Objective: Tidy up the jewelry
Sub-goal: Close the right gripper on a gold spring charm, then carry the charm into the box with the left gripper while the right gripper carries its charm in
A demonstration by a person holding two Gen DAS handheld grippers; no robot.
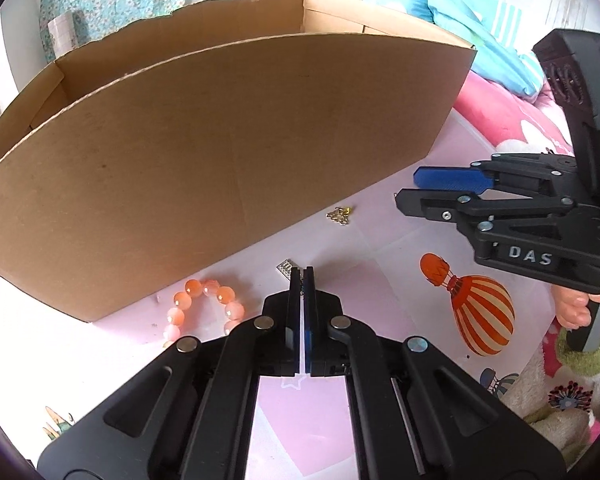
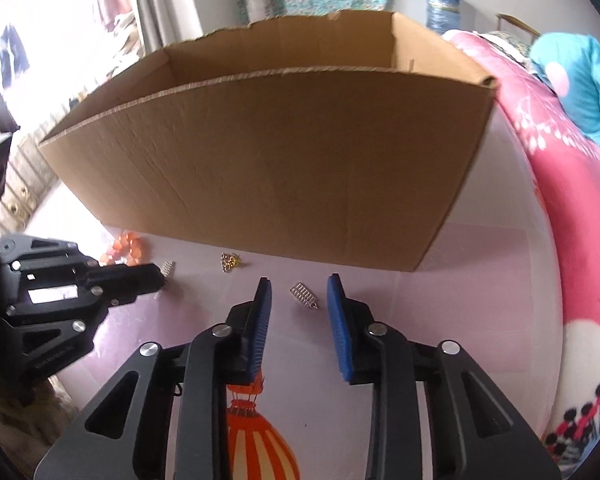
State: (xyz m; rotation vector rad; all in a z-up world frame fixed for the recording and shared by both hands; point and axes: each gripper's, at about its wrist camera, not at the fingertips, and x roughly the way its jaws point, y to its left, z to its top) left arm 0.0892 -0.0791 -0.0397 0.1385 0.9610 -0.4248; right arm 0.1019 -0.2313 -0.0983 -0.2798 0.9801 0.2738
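A large open cardboard box (image 1: 220, 152) (image 2: 284, 160) stands on the pink mat. In front of it lie an orange bead bracelet (image 1: 204, 308) (image 2: 126, 250), a small gold chain piece (image 1: 340, 214) (image 2: 230, 262) and two silver grid-shaped earrings. My left gripper (image 1: 303, 272) (image 2: 160, 274) is shut on one silver earring (image 1: 286, 268) (image 2: 168, 268), which sticks out at its tips. My right gripper (image 2: 298, 286) (image 1: 412, 188) is open, its blue pads (image 2: 260, 320) on either side of the other silver earring (image 2: 304, 294).
The pink mat (image 1: 380, 248) carries an orange striped balloon print (image 1: 480, 312) (image 2: 256, 436). A pink blanket (image 2: 572, 216) and teal bedding (image 1: 460, 12) lie to the right. A fluffy toy (image 1: 568, 392) sits at the near right in the left wrist view.
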